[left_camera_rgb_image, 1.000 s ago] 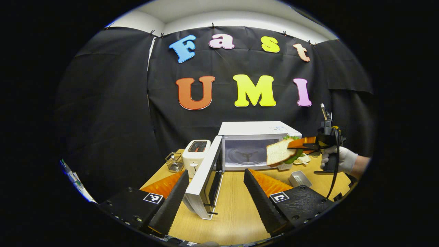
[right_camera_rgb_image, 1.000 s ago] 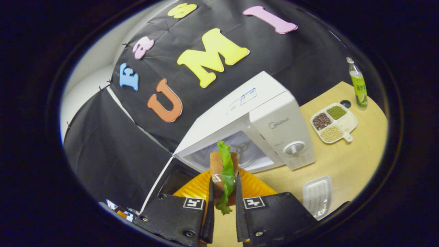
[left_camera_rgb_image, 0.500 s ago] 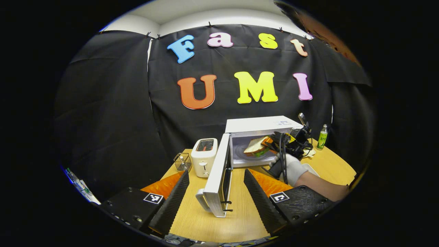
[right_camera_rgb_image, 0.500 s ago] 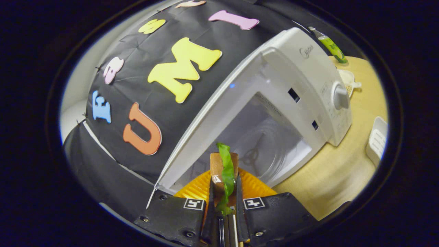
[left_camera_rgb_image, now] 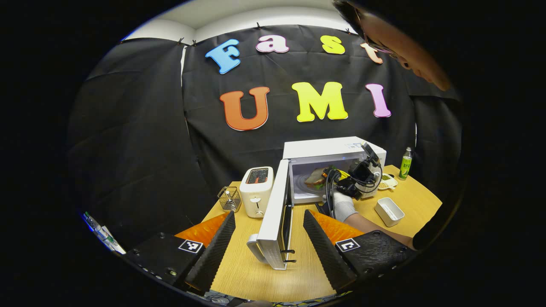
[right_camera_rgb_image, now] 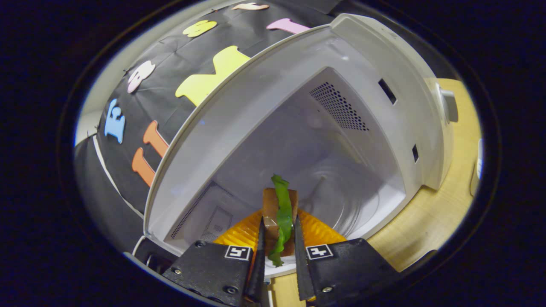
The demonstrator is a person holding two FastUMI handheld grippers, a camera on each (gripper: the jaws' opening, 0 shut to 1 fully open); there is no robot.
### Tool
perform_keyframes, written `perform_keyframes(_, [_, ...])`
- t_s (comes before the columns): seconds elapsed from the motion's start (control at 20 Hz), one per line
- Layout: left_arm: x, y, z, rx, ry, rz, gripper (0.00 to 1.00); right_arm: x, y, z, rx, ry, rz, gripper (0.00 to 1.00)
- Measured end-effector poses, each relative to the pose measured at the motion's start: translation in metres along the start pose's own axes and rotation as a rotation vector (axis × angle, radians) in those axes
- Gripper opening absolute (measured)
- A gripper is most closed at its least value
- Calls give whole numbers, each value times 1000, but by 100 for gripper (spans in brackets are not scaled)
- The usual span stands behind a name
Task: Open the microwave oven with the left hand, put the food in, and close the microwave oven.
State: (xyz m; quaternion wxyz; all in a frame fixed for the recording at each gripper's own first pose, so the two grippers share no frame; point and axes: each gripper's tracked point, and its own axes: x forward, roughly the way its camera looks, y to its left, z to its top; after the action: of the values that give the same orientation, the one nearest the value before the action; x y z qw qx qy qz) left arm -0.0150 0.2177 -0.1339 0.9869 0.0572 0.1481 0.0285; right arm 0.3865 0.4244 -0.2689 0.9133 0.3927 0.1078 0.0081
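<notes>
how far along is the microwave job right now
Done: the microwave door stands wide open. In hand: the right gripper is shut on the sandwich and has it inside the cavity, above the glass turntable, not yet released. The left gripper is open and holds nothing, near the door. Left: set the sandwich down, pull out, swing the door shut.

A pale wooden tabletop (left_camera_rgb_image: pixel 298 264) carries everything. A white microwave oven (left_camera_rgb_image: pixel 328 149) stands far on it, its door (left_camera_rgb_image: pixel 273 221) swung open toward the near side. Left of the oven stands a white toaster (left_camera_rgb_image: pixel 256 192), and left of that a small wire basket (left_camera_rgb_image: pixel 229 199). Right of the oven lie a divided dish (left_camera_rgb_image: pixel 387 182), a white rectangular tray (left_camera_rgb_image: pixel 389 211) and, farthest right, a green bottle (left_camera_rgb_image: pixel 405 163).
</notes>
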Motion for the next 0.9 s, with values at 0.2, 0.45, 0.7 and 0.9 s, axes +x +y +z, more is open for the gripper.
perform_keyframes(0.2, [1,-7,1,8,-15,-18,97,2,-11,4,-255,-49,-47,41])
perform_keyframes(0.45, [1,-10,-1,0,-25,-18,97,-9,-21,2,-484,-42,-85,84])
perform_keyframes(0.7, [-4,-9,-3,-15,-35,-10,97,-26,-32,14,-612,-55,-98,99])
perform_keyframes(0.9, [-9,-9,-1,-28,-49,-6,97,-57,-13,27,-630,-63,-24,99])
